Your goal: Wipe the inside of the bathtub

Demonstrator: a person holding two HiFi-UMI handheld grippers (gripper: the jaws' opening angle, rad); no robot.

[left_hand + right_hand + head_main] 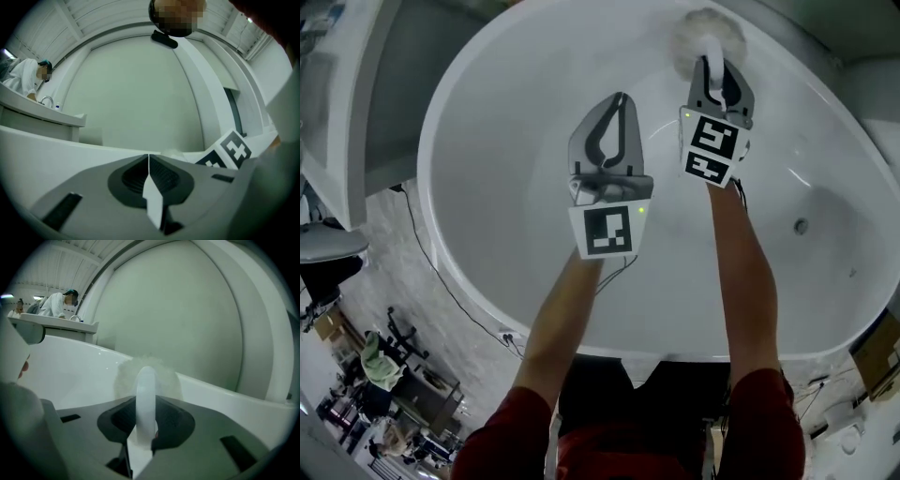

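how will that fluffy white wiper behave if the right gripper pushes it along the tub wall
The fluffy head looks soft, so it probably squashes and glides lightly. Its white handle looks smooth and rigid: likely stiff, though it might twist in the right gripper's jaws.

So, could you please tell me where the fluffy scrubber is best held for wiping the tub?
By its slim white handle, coming from the end away from the fluffy head, as the right claw does now. The handle fits between the jaws, and the soft head is left free to wipe.
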